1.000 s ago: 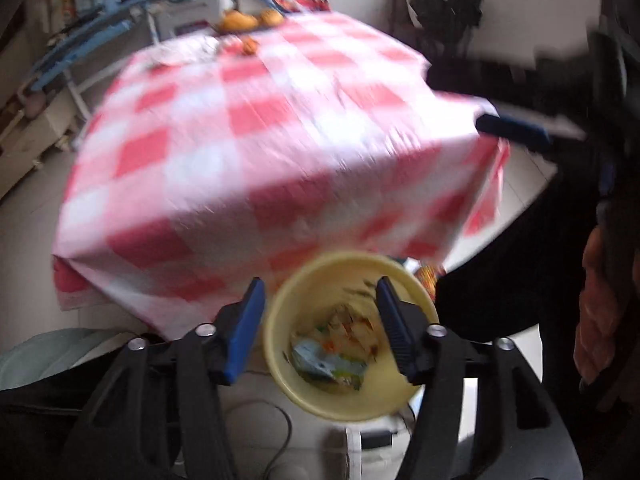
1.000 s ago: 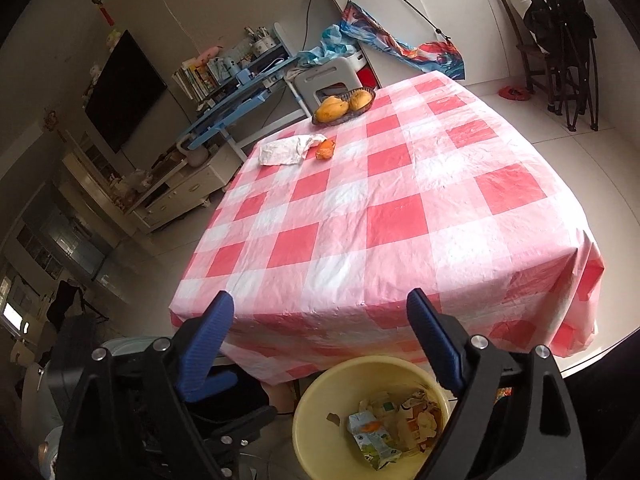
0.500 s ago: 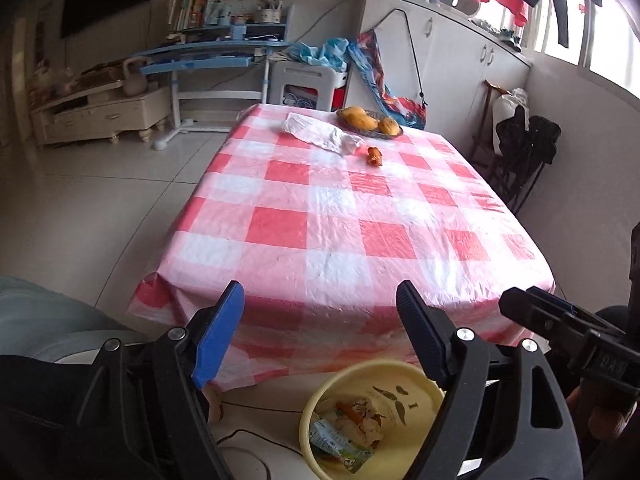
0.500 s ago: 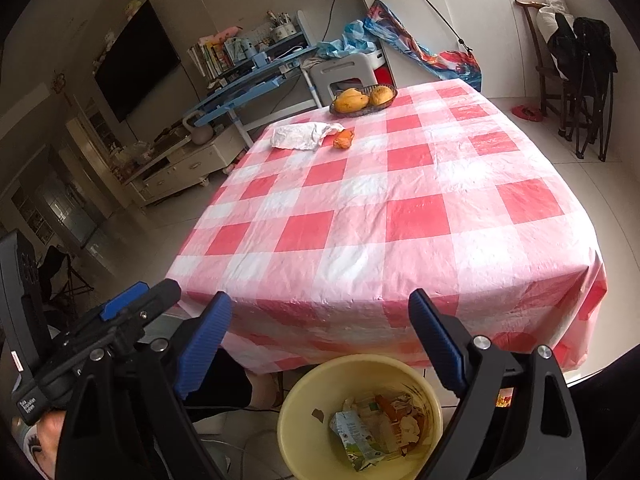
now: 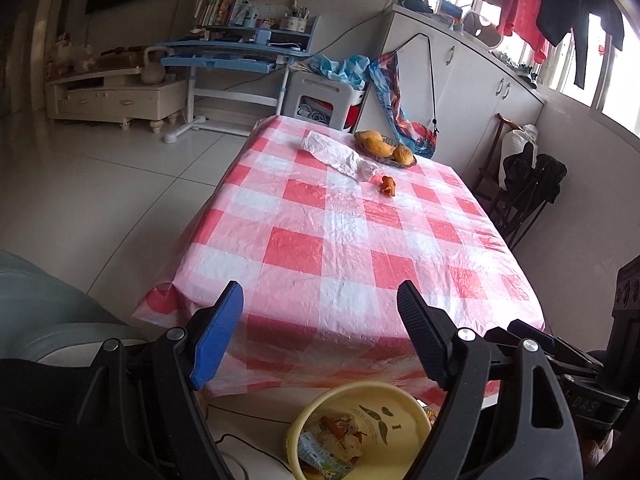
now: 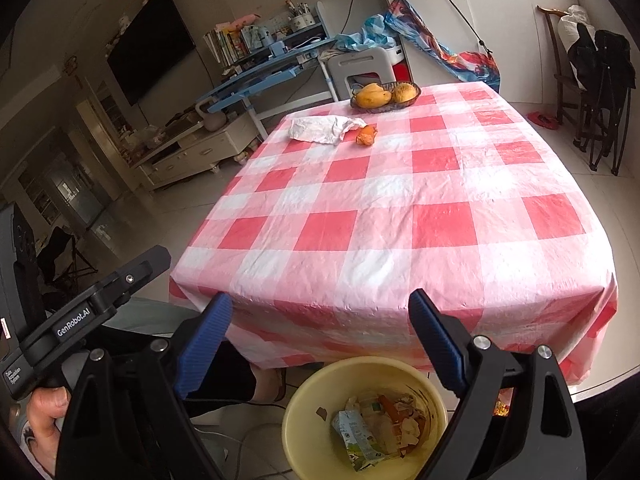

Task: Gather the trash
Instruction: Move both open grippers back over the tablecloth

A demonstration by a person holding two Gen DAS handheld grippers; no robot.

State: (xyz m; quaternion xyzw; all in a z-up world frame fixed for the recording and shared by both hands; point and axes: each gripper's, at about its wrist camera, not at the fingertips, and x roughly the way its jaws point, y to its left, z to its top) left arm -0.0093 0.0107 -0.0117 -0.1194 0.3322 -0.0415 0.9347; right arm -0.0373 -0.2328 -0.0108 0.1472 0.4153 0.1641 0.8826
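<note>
Bin (image 6: 304, 412) yellow, round, holds crumpled wrappers, green carton (image 6: 358, 436).

Left gripper (image 5: 320, 312) and right gripper (image 6: 320, 324): matte black frames, silver screws, ribbed blue pads on the fingers (image 6: 202, 344). Left body bears white "GenRobot.AI" lettering. Bare-skinned left hand (image 6: 42, 408).
</note>
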